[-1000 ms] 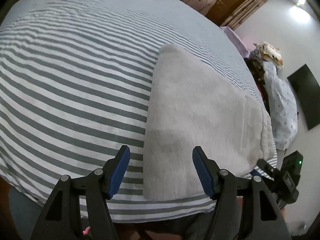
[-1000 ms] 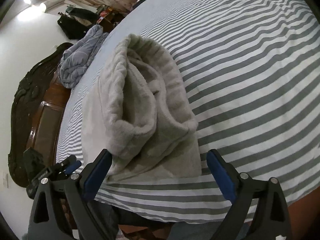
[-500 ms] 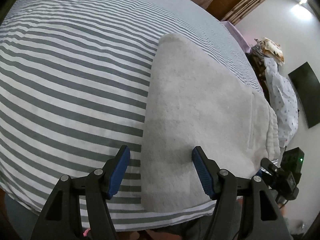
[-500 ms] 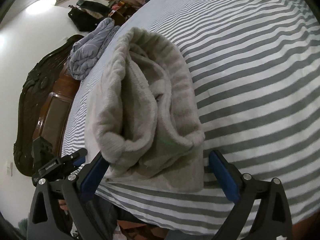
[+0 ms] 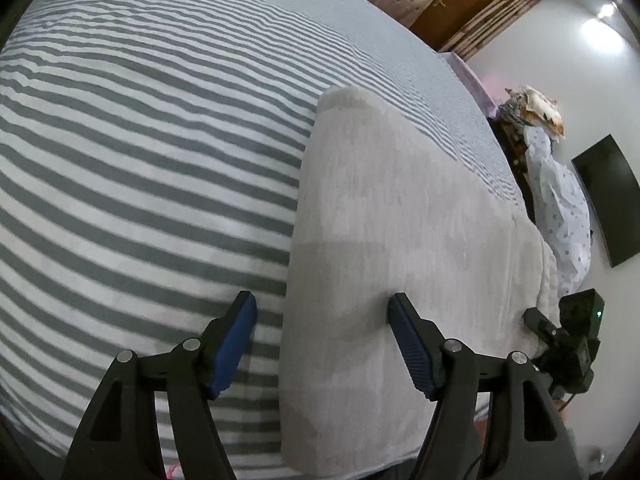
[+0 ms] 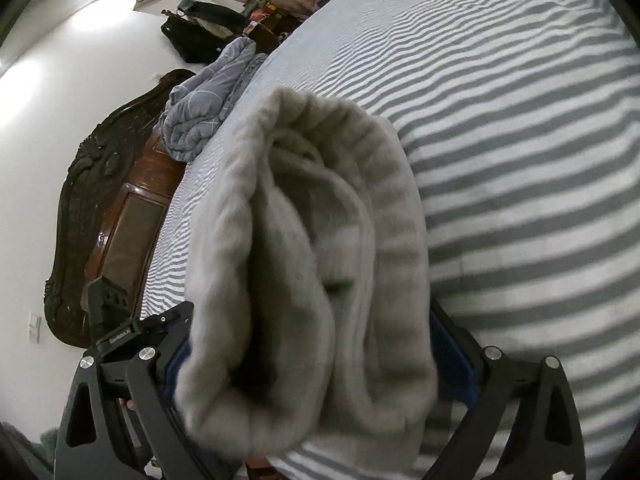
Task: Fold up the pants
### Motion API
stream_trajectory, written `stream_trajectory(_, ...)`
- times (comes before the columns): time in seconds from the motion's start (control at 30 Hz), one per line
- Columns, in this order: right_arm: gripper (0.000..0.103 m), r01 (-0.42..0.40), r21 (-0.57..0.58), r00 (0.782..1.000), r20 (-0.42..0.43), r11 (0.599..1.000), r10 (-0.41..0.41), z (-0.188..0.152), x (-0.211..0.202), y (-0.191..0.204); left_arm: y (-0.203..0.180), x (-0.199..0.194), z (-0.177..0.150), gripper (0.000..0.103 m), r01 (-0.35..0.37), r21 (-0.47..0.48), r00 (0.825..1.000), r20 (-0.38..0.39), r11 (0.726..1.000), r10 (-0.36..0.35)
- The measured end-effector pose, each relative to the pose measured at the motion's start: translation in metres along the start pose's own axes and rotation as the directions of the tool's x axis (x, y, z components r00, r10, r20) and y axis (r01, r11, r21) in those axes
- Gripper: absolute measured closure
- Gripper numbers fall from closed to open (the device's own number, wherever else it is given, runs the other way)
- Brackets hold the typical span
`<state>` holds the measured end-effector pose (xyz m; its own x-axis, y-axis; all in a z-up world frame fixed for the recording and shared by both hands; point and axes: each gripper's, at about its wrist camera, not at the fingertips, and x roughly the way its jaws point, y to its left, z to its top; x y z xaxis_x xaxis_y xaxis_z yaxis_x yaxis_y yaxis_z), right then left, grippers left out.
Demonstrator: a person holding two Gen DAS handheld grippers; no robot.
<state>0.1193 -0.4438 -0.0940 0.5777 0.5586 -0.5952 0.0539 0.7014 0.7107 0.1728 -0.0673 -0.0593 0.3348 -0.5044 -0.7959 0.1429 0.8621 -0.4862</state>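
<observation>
A wide bed point(image 5: 140, 160) with a grey and white striped sheet is seen filling both views. On it, near its close edge, the pants point(image 5: 380, 240), pale grey and fleecy, are laid out in a long flat strip that runs away from the left wrist camera. In the right wrist view the waist end of the pants point(image 6: 320, 280) is seen bunched and open, close to the lens. A dark carved headboard point(image 6: 92, 216) and a crumpled grey blanket point(image 6: 208, 108) are seen at the bed's far side.

The left gripper point(image 5: 322, 344) is held with its jaws opening; the long edge of the pants lies between the blue pads, which are not pressed on the cloth. The right gripper point(image 6: 320, 364) is spread wide around the bunched end; its pads are mostly hidden, so whether the cloth is squeezed cannot be told.
</observation>
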Motion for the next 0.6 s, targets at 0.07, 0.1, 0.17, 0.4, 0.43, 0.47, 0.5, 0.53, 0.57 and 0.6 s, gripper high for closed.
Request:
stream_trajectory(0.07, 0.006, -0.005, -0.001, 1.0, -0.003, 1.0, 0.005, 0.004, 0.004, -0.001, 0.001, 0.002, 0.002, 0.032, 0.01, -0.011, 1.0, 0.003, 1.0, -0.01)
stream_trajectory(0.1, 0.006, -0.006, -0.001, 1.0, -0.005, 1.0, 0.006, 0.005, 0.005, 0.0, 0.002, 0.003, 0.003, 0.031, 0.014, -0.01, 1.0, 0.005, 1.0, -0.014)
stream_trajectory(0.17, 0.006, -0.009, -0.007, 1.0, -0.017, 1.0, 0.009, 0.008, 0.008, 0.0, 0.002, 0.004, 0.004, 0.029, 0.018, -0.001, 1.0, 0.012, 1.0, -0.018)
stream_trajectory(0.4, 0.006, -0.02, -0.002, 0.999, -0.049, 1.0, 0.02, 0.01, 0.013, -0.003, -0.014, 0.016, 0.007, 0.024, 0.018, 0.06, 1.0, 0.022, 0.998, -0.02)
stream_trajectory(0.43, 0.006, -0.019, -0.003, 0.999, -0.05, 1.0, 0.019, 0.01, 0.014, -0.003, -0.017, 0.018, 0.007, 0.024, 0.024, 0.07, 1.0, 0.015, 0.997, -0.025)
stream_trajectory(0.47, 0.005, -0.018, -0.005, 0.998, -0.052, 1.0, 0.018, 0.009, 0.013, -0.004, -0.02, 0.019, 0.007, 0.031, 0.035, 0.079, 0.999, 0.01, 0.996, -0.036)
stream_trajectory(0.5, 0.005, -0.018, -0.01, 0.998, -0.055, 1.0, 0.017, 0.006, 0.011, -0.005, -0.021, 0.02, 0.006, 0.032, 0.034, 0.087, 0.999, 0.004, 0.996, -0.034)
stream_trajectory(0.53, 0.005, -0.019, -0.012, 0.998, -0.057, 1.0, 0.018, 0.006, 0.012, -0.005, -0.024, 0.02, 0.005, 0.035, 0.022, 0.1, 1.0, 0.006, 0.995, -0.023)
stream_trajectory(0.57, 0.008, -0.018, -0.009, 0.998, -0.058, 1.0, 0.018, 0.007, 0.012, -0.003, -0.025, 0.019, 0.005, 0.041, 0.03, 0.104, 1.0, 0.006, 0.994, -0.031)
stream_trajectory(0.6, 0.01, -0.008, -0.009, 0.998, -0.06, 1.0, 0.007, 0.006, 0.01, -0.003, -0.024, 0.018, 0.005, 0.045, 0.038, 0.097, 0.999, 0.005, 0.995, -0.039)
